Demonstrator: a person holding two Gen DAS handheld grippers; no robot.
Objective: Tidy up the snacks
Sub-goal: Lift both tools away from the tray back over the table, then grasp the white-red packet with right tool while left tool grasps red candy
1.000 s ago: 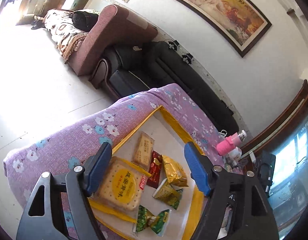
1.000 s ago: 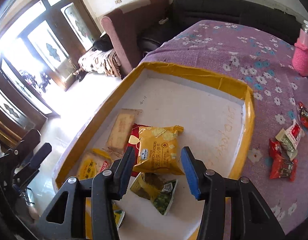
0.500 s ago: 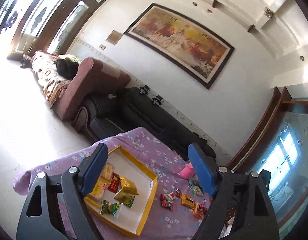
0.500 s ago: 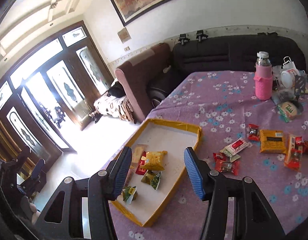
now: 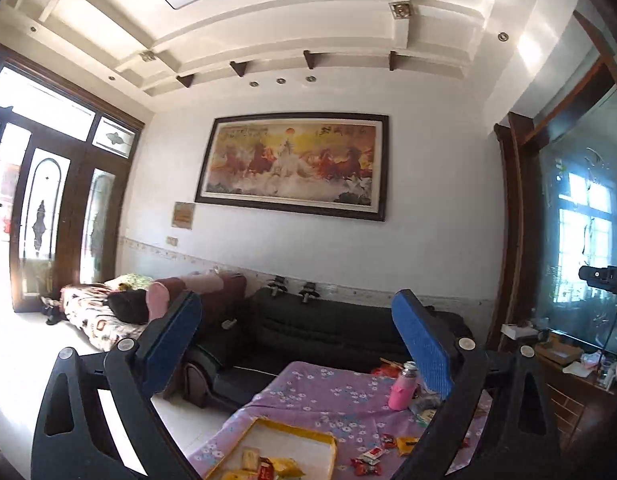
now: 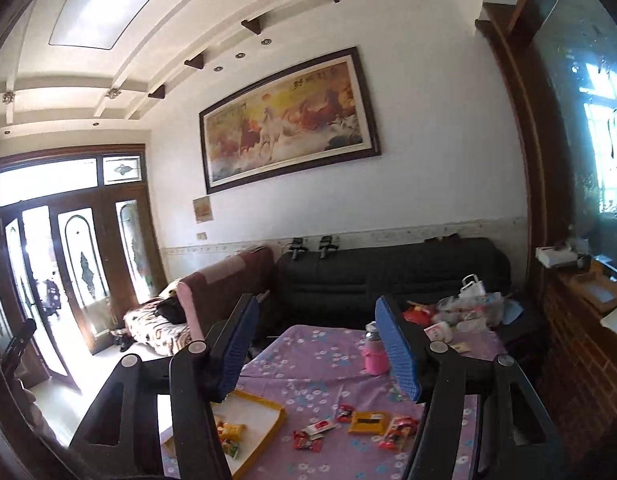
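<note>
- Hovering high above the table (image 5: 308,396), the left gripper (image 5: 304,348) had its blue pads spread wide with nothing between them, aimed more at the far wall than at the snacks.
- The yellow-rimmed tray (image 5: 296,430) lay below and a little left of that gripper, at the near left of the purple floral cloth; it already held a few packets (image 5: 268,468), though their exact kinds were too small to tell.
- The right gripper (image 6: 316,344) was likewise held apart and empty, raised well clear of the cloth.
- Loose snacks (image 6: 320,426) lay on the cloth to the right of the tray: small red wrappers, a flat yellow packet (image 6: 368,418) with its long axis running left to right, and more red pieces beyond it.
- These sat almost straight below the right gripper's opening and well apart from the left one, so the right hand looked the nearer for the next pick; it would need to tip down and descend.
- A pink bottle (image 6: 375,354) stood farther back, beside the right gripper's right pad in that view, clear of the snacks.
</note>
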